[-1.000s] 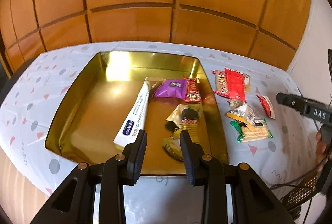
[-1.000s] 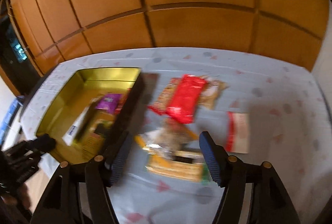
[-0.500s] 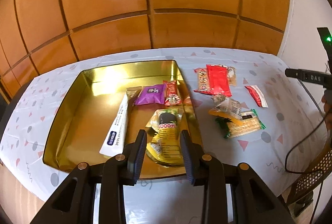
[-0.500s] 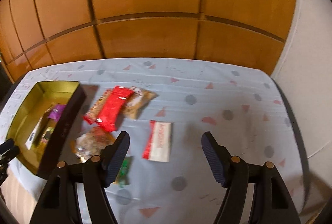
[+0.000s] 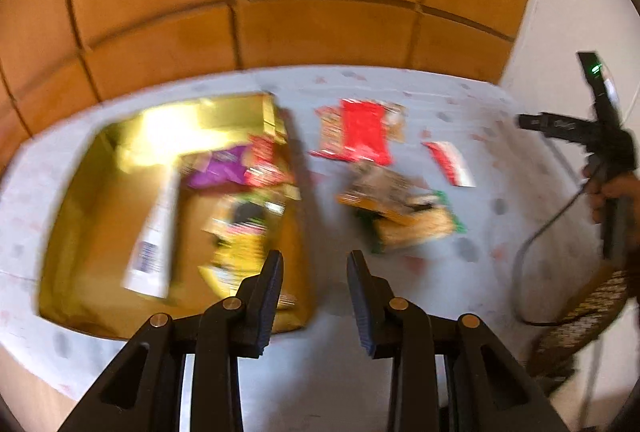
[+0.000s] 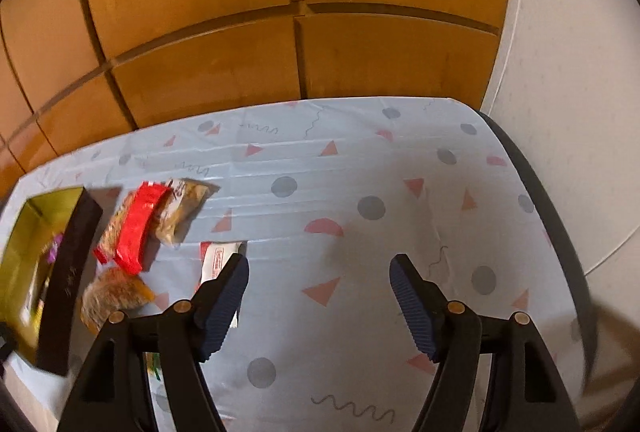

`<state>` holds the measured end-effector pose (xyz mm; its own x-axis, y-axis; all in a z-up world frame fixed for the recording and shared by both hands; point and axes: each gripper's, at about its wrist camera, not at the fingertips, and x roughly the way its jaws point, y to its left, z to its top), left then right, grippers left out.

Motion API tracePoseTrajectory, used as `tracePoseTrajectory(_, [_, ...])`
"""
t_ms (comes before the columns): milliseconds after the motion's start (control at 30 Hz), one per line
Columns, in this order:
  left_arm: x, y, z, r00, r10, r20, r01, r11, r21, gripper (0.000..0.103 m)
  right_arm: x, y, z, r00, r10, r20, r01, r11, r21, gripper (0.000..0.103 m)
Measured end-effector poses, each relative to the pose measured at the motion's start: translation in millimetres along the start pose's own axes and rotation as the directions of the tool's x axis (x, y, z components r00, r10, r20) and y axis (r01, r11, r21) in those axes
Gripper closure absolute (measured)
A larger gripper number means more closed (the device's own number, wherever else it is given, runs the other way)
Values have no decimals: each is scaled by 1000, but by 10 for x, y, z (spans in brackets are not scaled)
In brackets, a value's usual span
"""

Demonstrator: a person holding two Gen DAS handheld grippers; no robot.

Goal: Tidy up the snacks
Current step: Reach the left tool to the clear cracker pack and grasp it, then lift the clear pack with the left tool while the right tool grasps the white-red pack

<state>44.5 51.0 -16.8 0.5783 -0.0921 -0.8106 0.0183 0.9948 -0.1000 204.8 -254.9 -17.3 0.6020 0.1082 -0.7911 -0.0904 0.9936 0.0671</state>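
The left gripper (image 5: pixel 315 274) hangs with its jaws a little apart and nothing between them, above the near right corner of the gold tin (image 5: pixel 80 232), whose packets blur together just ahead to its left. The right gripper (image 6: pixel 318 280) stands spread wide and empty, having just been opening, over bare tablecloth (image 6: pixel 400 171); a red packet (image 6: pixel 138 224) lies ahead to its left, a white-and-red sachet (image 6: pixel 218 256) partly behind its left finger.

Wood-panelled wall (image 6: pixel 224 43), orange-brown, grooved into rectangular panels, behind the table. Pale tablecloth (image 6: pixel 360 175) printed with grey dots, pink triangles and dark squiggles, creased in straight lines. White wall (image 6: pixel 568 79) at right. Black cable (image 5: pixel 532 252) looping over the cloth's right edge. Woven wicker-patterned object (image 5: pixel 588 308) below it, blurred.
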Motion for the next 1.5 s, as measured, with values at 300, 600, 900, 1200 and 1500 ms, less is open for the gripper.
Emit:
tracePoseTrajectory(300, [304, -261, 179, 988, -113, -102, 115, 993, 11, 72, -10, -46, -10, 999, 39, -2, -39, 998, 45, 26])
tracePoseTrajectory(600, [841, -581, 617, 976, -66, -207, 99, 983, 152, 33, -34, -83, 9, 997, 75, 7, -75, 994, 80, 22])
tracePoseTrajectory(900, [1359, -684, 841, 961, 30, -276, 37, 972, 233, 33, -42, -80, 18, 996, 91, 12, -92, 992, 85, 20])
tracePoseTrajectory(1200, [1240, -630, 812, 978, -36, -207, 78, 977, 199, 60, -38, -69, 14, 997, 79, 13, -79, 994, 73, 20])
tracePoseTrajectory(1500, [474, -708, 237, 994, -95, -50, 106, 943, 314, 60, 28, -40, -3, 998, 61, -20, -60, 997, 44, 20])
